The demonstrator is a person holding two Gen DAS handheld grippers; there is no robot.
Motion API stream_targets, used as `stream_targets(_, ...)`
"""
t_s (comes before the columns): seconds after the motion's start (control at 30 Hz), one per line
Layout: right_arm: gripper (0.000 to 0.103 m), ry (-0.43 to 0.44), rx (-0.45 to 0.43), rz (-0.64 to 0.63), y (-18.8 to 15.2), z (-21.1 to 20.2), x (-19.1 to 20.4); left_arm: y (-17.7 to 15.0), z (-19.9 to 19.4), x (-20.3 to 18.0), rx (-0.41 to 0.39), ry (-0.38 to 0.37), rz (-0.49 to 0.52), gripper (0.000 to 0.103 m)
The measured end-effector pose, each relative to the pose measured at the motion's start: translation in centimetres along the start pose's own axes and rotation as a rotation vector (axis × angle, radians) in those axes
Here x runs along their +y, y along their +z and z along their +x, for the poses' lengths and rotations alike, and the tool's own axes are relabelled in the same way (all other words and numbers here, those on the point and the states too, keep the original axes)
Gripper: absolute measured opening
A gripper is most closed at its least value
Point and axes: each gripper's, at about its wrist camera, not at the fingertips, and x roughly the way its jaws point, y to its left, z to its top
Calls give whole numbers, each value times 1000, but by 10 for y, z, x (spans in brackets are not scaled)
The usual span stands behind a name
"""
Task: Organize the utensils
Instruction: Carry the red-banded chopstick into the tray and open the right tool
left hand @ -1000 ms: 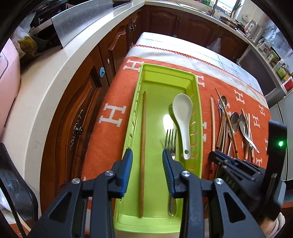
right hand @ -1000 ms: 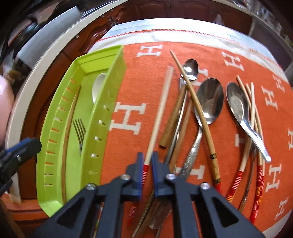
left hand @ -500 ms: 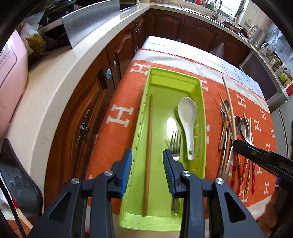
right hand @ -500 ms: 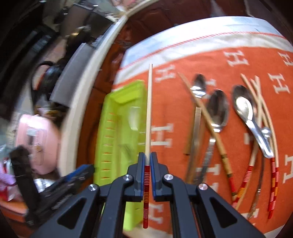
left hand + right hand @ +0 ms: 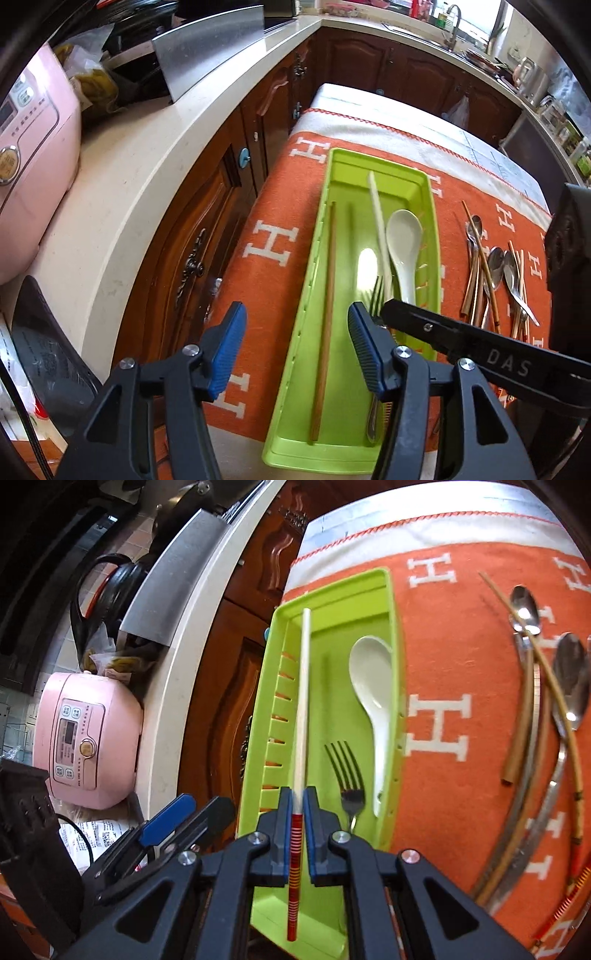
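A green tray (image 5: 432,206) (image 5: 395,635) lies on the orange cloth. In it are a brown chopstick (image 5: 327,306), a white spoon (image 5: 404,236) (image 5: 371,679) and a fork (image 5: 347,771). My right gripper (image 5: 297,797) is shut on a pale chopstick with a red striped end (image 5: 302,701) and holds it over the tray, pointing along it; this chopstick also shows in the left wrist view (image 5: 378,221). My left gripper (image 5: 295,332) is open and empty above the tray's near end.
Several spoons and chopsticks (image 5: 491,266) (image 5: 546,709) lie loose on the cloth to the right of the tray. A pink rice cooker (image 5: 85,738) stands on the white counter (image 5: 122,177) to the left. Wooden cabinets lie between the counter and the table.
My right gripper has lifted the pale chopstick off the cloth and carried it left over the tray. My left gripper has opened wider and drawn back a little.
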Motion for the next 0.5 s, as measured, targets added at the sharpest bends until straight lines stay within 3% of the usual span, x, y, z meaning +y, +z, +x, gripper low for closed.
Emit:
stream_targets(0.3, 8, 5, 28, -1, -4, -2, -3, -2, 1, -6, 16, -17, 9, 55)
stream_targets(0.5, 8, -86, -19, -73, -19, -29, -7, -8, -2, -23, 26, -50, 45, 56)
